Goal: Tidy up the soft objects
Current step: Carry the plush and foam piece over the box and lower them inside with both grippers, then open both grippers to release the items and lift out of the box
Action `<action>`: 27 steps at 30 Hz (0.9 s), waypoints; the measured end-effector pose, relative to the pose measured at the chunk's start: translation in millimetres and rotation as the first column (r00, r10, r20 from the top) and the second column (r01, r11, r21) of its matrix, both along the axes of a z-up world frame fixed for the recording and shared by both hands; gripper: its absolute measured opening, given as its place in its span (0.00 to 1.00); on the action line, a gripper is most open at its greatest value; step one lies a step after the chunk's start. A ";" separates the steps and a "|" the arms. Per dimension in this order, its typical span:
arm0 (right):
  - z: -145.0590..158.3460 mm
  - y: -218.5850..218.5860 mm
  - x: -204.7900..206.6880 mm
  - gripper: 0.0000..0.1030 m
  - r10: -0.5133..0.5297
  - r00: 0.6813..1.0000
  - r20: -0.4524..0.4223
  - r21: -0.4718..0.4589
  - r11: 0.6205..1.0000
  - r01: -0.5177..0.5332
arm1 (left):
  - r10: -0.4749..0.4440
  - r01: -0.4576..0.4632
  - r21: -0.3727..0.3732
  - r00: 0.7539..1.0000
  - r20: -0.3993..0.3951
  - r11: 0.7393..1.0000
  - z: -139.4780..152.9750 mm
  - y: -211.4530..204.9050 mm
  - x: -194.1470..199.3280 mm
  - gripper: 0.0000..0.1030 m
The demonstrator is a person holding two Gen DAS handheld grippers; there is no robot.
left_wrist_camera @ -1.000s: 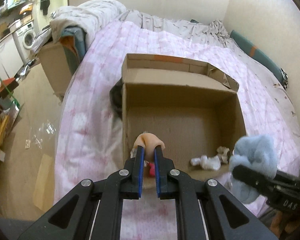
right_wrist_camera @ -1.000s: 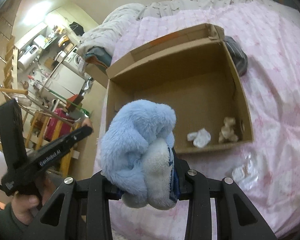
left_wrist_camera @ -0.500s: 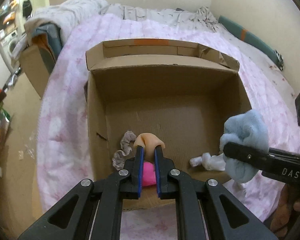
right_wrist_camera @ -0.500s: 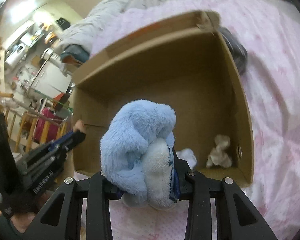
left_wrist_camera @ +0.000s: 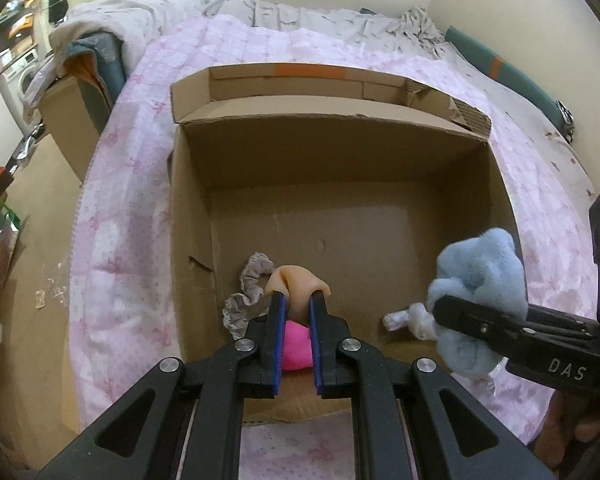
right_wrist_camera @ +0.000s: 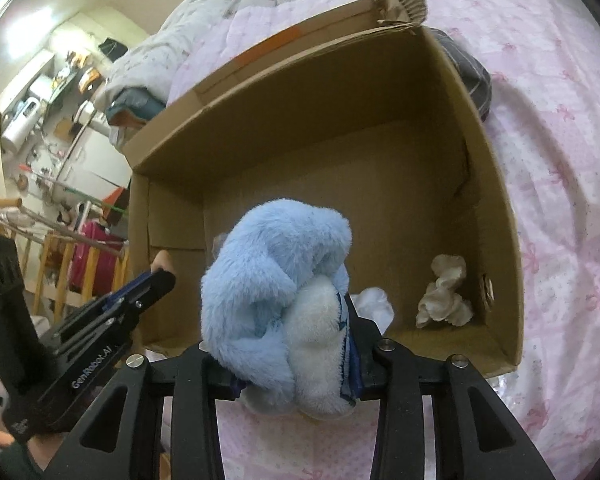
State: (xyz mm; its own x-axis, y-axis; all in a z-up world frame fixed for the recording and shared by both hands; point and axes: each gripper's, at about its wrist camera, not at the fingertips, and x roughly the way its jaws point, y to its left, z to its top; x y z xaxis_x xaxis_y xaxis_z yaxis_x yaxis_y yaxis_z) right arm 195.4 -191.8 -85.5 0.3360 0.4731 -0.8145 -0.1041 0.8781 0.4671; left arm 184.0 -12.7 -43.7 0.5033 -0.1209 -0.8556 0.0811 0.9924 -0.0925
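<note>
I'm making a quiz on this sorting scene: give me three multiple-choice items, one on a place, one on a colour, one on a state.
1. Where does the box stand? A on the floor; B on the bed; C on a shelf.
2. What colour is the plush in the right claw? A light blue; B green; C red.
3. What is the left claw doing? A gaping empty; B gripping a scrunchie; C shut on a peach toy.
B: pink bedding surrounds the box.
A: its fur is pale blue.
C: both pads pinch the toy.

Brown cardboard box on a pink bow-print bedspread; inside it a hot pink plush, grey scrunchie, cream one.
</note>
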 end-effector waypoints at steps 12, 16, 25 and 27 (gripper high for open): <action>-2.2 4.8 -1.6 0.48 0.001 1.000 0.012 -0.032 0.999 0.000 | -0.021 0.021 -0.001 1.000 -0.004 1.000 -2.7 -8.6 -2.5 0.10; -1.8 2.7 -0.4 0.55 -0.013 1.000 0.006 -0.016 1.000 0.013 | -0.018 0.018 -0.009 1.000 -0.011 1.000 -2.5 -5.4 -2.5 0.13; 7.1 -5.9 0.5 0.62 -0.047 0.998 0.033 0.016 0.999 0.047 | -0.035 0.035 -0.002 0.999 -0.003 0.999 -0.2 -10.7 -6.6 0.24; 10.2 -8.5 1.0 0.68 -0.062 0.997 0.045 0.024 0.998 0.061 | -0.046 0.046 -0.011 0.999 0.004 0.999 1.8 -13.1 -8.3 0.39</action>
State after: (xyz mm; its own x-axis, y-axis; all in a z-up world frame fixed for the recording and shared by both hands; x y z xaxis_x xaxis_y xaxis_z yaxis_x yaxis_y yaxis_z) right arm 196.4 -200.3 -75.3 0.4018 0.4686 -0.7868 -0.0723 0.8727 0.4828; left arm 175.6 -25.8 -42.0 0.5000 -0.1539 -0.8523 0.1273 0.9865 -0.1035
